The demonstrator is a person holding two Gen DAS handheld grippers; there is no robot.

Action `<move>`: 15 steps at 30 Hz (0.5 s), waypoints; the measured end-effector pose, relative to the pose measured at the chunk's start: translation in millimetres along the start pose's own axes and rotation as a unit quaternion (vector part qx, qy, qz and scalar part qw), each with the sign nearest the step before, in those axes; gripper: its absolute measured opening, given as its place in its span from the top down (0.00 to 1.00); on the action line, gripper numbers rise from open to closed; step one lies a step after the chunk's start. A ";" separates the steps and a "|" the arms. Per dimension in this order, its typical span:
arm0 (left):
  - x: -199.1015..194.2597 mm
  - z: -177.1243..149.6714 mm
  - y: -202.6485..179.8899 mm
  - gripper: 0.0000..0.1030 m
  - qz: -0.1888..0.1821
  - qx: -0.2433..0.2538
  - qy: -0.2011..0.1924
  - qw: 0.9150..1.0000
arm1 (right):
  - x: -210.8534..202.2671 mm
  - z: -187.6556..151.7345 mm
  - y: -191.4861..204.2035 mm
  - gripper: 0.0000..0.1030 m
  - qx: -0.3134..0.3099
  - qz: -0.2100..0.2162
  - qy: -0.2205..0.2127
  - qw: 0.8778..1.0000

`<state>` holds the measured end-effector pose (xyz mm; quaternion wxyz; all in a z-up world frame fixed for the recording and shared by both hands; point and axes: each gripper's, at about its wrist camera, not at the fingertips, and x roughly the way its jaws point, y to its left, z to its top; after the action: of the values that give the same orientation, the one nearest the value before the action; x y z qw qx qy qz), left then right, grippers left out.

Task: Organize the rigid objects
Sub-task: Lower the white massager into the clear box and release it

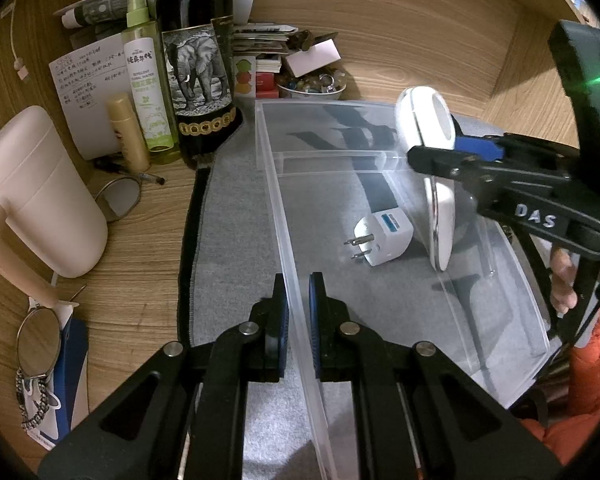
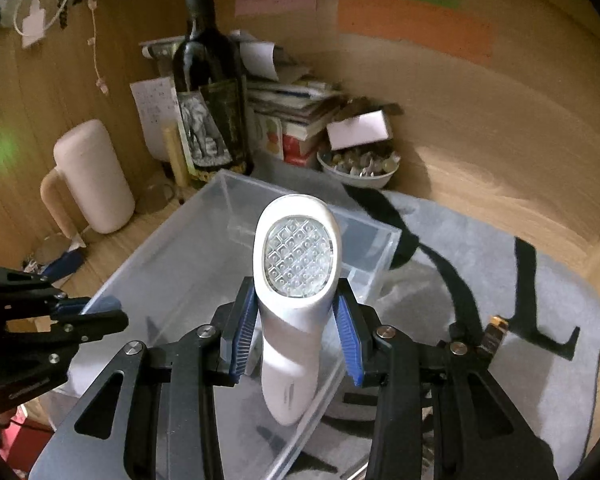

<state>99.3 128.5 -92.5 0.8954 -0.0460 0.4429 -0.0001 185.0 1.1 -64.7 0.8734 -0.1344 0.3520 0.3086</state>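
White handheld device (image 2: 296, 280) with honeycomb-patterned face, white plug adapter (image 1: 382, 236), blue-padded black tool (image 2: 296, 332), grey mat (image 1: 236, 216)

- Warm, fairly dim indoor light; dark vignette at the corners of both fisheye views.
- Strong barrel distortion — the wooden wall (image 1: 440, 40) bows at the edges.
- Hard dark shadows fall across the grey mat (image 1: 236, 240) and into the clear bin (image 1: 284, 216).
- Green lens flare glows at the right edge of the left wrist view.
- Right wrist view is softer — background smeared by motion blur.
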 end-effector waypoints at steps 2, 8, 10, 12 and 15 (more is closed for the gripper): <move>0.1 0.1 -0.1 0.91 0.000 0.000 0.000 1.000 | 5.2 0.4 1.8 0.66 -0.005 -0.001 0.008 1.000; 0.5 0.1 -1.2 0.91 0.001 0.001 0.000 1.000 | 19.1 0.7 3.4 0.66 -0.006 0.004 0.035 0.999; 0.4 0.0 -1.1 0.91 0.001 0.001 0.000 1.000 | 23.0 -0.1 2.8 0.66 -0.004 0.008 0.045 0.999; 0.6 0.3 -1.8 0.91 0.001 0.001 0.000 1.000 | 25.3 -1.2 3.1 0.66 -0.006 0.008 0.050 0.999; 0.4 0.5 -2.3 0.91 0.000 0.000 0.000 1.000 | 26.4 -2.4 6.3 0.65 -0.016 0.004 0.052 0.998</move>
<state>100.0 126.3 -92.3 0.8952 -0.0454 0.4433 0.0002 194.6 16.6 -85.0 0.8503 -0.1631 0.3928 0.3099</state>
